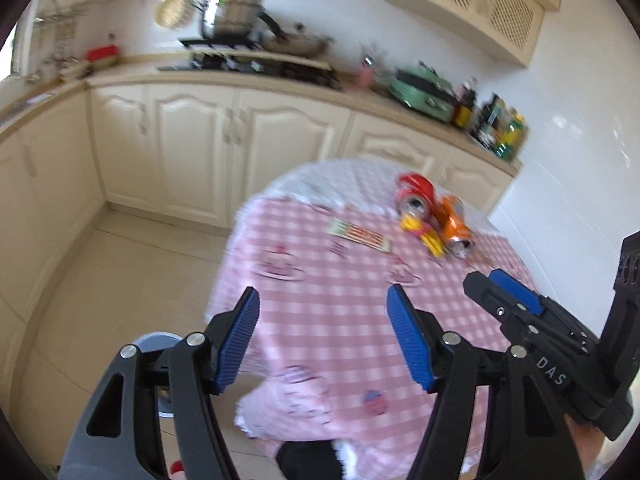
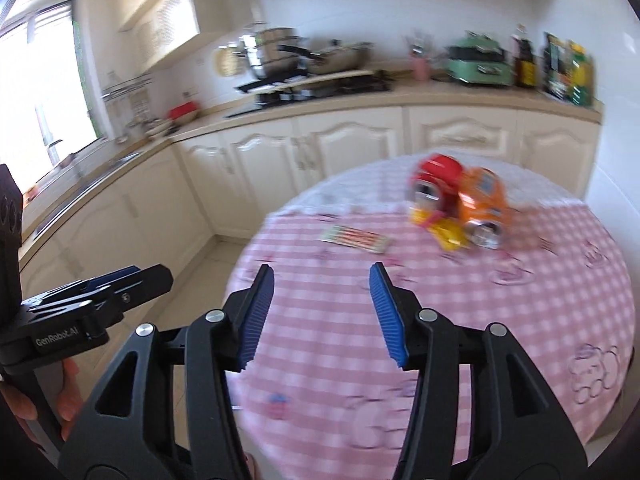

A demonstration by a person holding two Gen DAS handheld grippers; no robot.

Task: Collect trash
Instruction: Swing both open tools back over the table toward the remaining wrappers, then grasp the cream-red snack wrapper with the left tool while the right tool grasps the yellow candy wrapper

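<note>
A crushed red can [image 1: 416, 196] [image 2: 434, 184], a crushed orange can [image 1: 456, 226] [image 2: 484, 208] and a yellow wrapper [image 1: 424, 234] [image 2: 448, 234] lie together at the far side of a round table with a pink checked cloth [image 1: 332, 320] [image 2: 520, 320]. A flat striped packet [image 1: 360, 235] [image 2: 356, 239] lies to their left. My left gripper [image 1: 322, 336] is open and empty above the table's near left part. My right gripper [image 2: 322, 312] is open and empty above the near part, and it also shows in the left wrist view [image 1: 508, 292].
Cream kitchen cabinets [image 1: 240, 140] run behind the table, with a stove and pots [image 1: 236, 20], a green appliance [image 1: 424, 96] and bottles [image 1: 500, 128] on the counter. A grey round bin [image 1: 160, 348] stands on the tiled floor left of the table.
</note>
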